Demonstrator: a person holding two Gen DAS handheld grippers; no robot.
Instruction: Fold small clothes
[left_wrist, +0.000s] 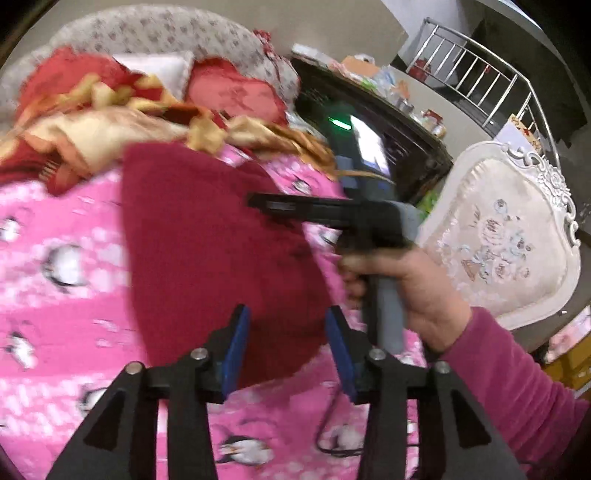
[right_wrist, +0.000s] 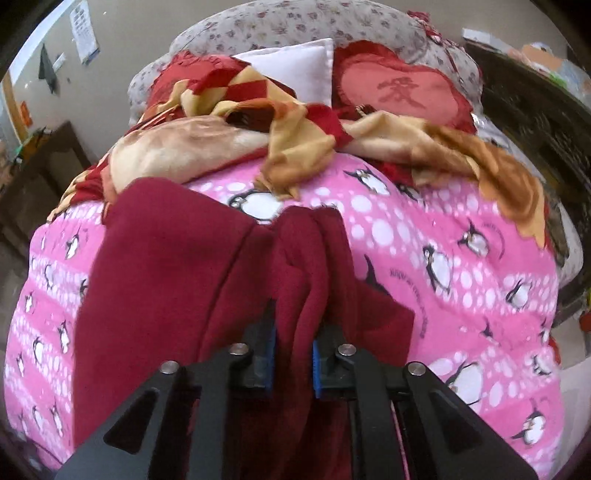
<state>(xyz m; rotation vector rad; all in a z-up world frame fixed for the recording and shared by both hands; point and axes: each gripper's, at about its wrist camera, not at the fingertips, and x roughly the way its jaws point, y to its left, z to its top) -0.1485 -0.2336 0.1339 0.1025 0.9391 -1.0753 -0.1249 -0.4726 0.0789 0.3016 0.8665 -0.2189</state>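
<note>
Dark red garment (right_wrist: 155, 266) lies on the bed's pink penguin blanket (right_wrist: 461, 258), my landmark here. Most of it is spread flat on the blanket's left half; one bunched fold rises from its right edge into the right hand-held gripper (right_wrist: 291, 354).

Right hand-held gripper: blue pads clenched on that fold, cloth pinched between them. Reads as carrying the edge over the flat part to make a fold.

Left hand-held gripper (left_wrist: 286, 347): jaws apart, nothing pinched, hovering over the garment's near edge on the blanket. Probably free to pin or smooth the cloth, or take a second corner.

Room: bare blanket to the right of the garment and along its near side. At the blanket's far edge a red-and-gold quilt (right_wrist: 295, 136) crowds in, close to the garment's far corner. White chair (left_wrist: 509, 236) sits off the blanket's right edge.
</note>
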